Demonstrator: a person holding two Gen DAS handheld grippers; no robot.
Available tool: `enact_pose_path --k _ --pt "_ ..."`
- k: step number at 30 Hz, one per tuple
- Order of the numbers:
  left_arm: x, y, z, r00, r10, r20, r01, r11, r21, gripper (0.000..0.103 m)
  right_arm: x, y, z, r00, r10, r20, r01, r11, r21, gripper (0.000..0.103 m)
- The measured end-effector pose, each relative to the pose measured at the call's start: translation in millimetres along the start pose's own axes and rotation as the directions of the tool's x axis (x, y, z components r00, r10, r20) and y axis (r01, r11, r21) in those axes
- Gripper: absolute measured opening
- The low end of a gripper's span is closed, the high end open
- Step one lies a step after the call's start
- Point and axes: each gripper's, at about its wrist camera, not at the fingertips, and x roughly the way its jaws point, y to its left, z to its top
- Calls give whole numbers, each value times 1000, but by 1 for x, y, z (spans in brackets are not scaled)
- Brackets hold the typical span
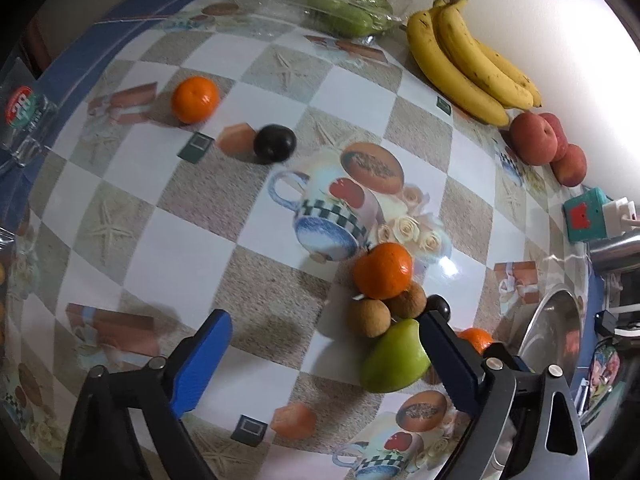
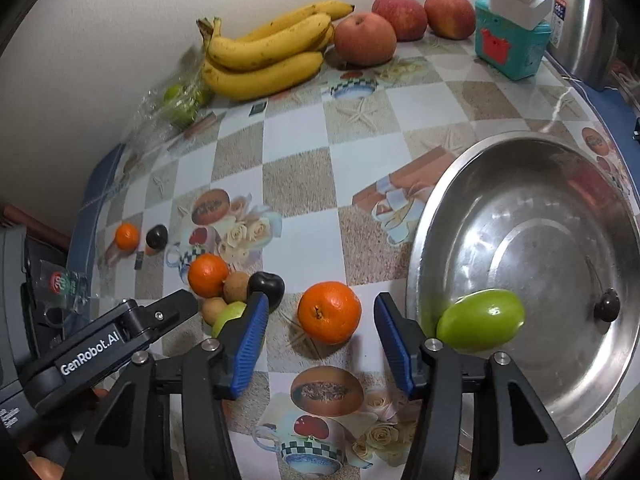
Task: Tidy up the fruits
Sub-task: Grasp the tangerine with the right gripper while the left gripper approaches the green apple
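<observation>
Round orange mandarin point(image 2: 329, 312), beside steel bowl point(image 2: 440, 208): flanked untouched by half-closed right claw point(image 2: 320, 320); left claw point(image 1: 326, 344) wide, empty. Risk: mandarin rolled away by off-centre pinch.

Two handheld grippers, left gripper point(image 1: 326, 354) and right gripper point(image 2: 320, 334), have black angular frames, silver round screws and ribbed blue fingers point(image 2: 250, 346). White "GenRobot.AI" lettering marks the left one's black body.

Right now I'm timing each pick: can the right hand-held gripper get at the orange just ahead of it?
Probably yes. The right hand-held gripper stands open with the orange between its fingers, untouched by either pad. Nothing lies between; the bowl sits off to one side.
</observation>
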Motion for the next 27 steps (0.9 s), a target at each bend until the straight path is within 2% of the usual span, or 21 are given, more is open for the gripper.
enact_pose_path --k 7,14,24,27 --pt "4 -4 -1 1000 2 -12 -2 1000 3 95 15 -1 -2 999 -29 -33 29 1000 -5 48" --pt "9 -8 -1 1000 6 -24 -6 1000 11 95 17 2 -2 999 -46 -28 46 999 -25 48" --pt "11 -8 0 1000 14 -28 -13 1000 11 95 30 3 -5 998 -50 -28 49 998 -27 47" --pt "10 -8 0 1000 19 -25 -18 1000 11 95 30 2 -5 999 -40 -26 40 999 -22 43"
